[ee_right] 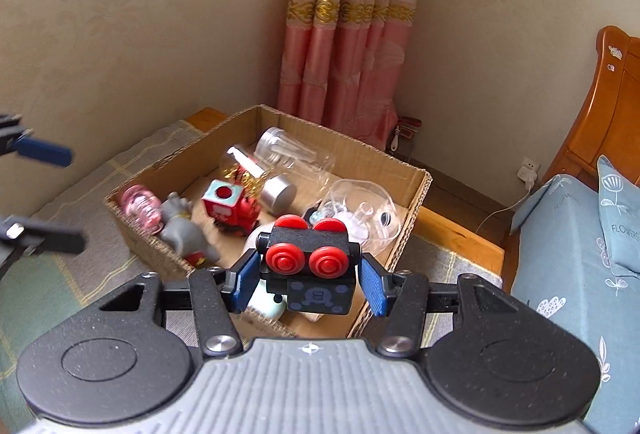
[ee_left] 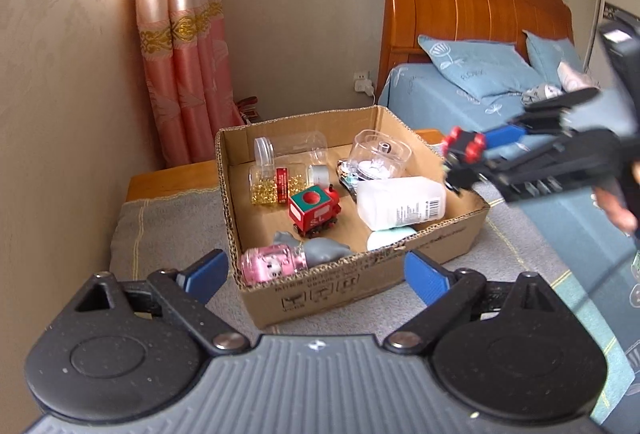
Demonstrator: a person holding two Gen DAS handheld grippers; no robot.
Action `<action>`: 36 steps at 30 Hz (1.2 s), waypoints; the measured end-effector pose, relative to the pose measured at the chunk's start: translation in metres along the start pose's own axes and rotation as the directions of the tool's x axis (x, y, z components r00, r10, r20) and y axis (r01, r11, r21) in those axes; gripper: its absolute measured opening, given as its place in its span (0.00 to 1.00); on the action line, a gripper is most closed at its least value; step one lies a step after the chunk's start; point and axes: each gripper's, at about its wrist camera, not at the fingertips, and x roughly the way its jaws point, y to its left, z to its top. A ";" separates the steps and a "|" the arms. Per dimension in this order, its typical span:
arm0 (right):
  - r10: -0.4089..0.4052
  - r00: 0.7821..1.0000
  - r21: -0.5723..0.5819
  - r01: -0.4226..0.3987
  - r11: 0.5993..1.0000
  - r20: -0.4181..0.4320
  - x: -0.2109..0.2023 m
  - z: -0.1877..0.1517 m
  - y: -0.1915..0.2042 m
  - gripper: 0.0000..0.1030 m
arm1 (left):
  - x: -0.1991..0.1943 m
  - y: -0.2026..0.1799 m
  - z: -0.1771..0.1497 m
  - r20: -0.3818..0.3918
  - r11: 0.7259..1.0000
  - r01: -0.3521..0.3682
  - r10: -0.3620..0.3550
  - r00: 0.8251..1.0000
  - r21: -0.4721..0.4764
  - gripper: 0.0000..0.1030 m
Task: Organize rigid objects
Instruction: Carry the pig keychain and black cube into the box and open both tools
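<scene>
A cardboard box sits on a grey cloth and holds a red toy train, a pink jar, a grey elephant figure, clear jars and a white bottle. My right gripper is shut on a black toy wagon with red wheels, held above the box's near right edge. My left gripper stands open just before the box's front wall, nothing between its blue pads.
A bed with blue pillows and a wooden headboard stands to the right. A pink curtain hangs behind the box, and a beige wall rises on the left. A wall socket sits low.
</scene>
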 end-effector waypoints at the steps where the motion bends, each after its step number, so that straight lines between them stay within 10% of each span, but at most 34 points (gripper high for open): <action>1: 0.003 1.000 0.005 -0.003 1.000 -0.004 0.005 0.005 -0.003 0.57 | -0.002 0.000 -0.002 0.006 1.000 -0.004 0.005 1.000 -0.007 0.92; 25: -0.066 0.986 0.085 0.080 0.993 -0.152 0.137 0.091 -0.042 0.57 | -0.014 -0.007 -0.032 0.040 0.997 -0.074 0.075 0.996 -0.032 0.93; 36: -0.050 0.990 0.165 0.073 0.984 -0.135 0.119 0.086 -0.049 0.91 | -0.016 -0.004 -0.033 0.046 0.993 -0.109 0.111 0.993 -0.036 0.93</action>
